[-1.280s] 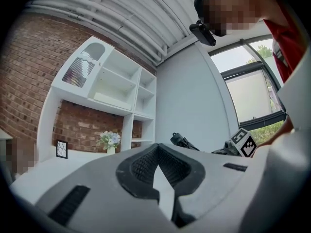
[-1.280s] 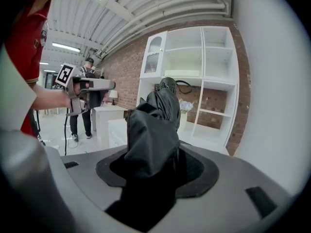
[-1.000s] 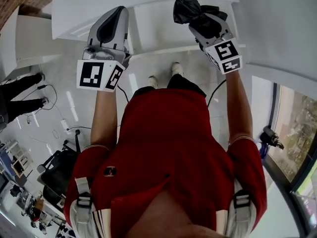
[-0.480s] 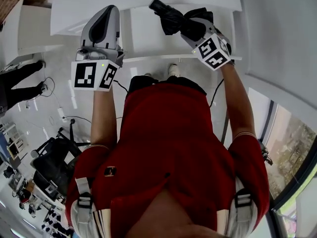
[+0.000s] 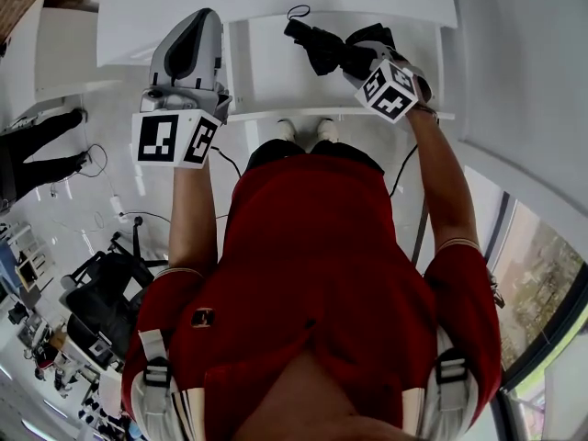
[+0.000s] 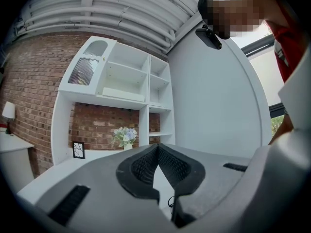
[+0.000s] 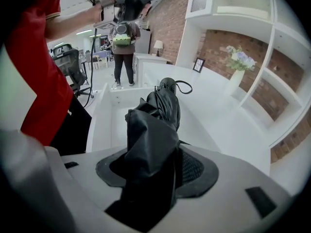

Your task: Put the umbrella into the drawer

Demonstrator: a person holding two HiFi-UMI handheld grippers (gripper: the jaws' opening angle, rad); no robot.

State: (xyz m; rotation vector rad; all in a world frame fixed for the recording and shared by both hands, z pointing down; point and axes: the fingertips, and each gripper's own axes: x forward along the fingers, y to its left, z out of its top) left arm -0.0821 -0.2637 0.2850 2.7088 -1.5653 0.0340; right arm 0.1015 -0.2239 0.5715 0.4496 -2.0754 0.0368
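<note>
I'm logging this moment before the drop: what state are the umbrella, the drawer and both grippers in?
Umbrella: folded, clamped by the right gripper, over the drawer.
Drawer: pulled open.
Right gripper: shut on the umbrella, tilted downward.
Left gripper: shut, holding nothing, level beside the drawer.

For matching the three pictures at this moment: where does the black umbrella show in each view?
Head view: the umbrella is at top centre, over the open drawer, held by the right gripper.
Left gripper view: no umbrella recognisable there.
Right gripper view: at the centre, rising from that gripper's jaws.
Shared landmark: the white countertop.
</note>
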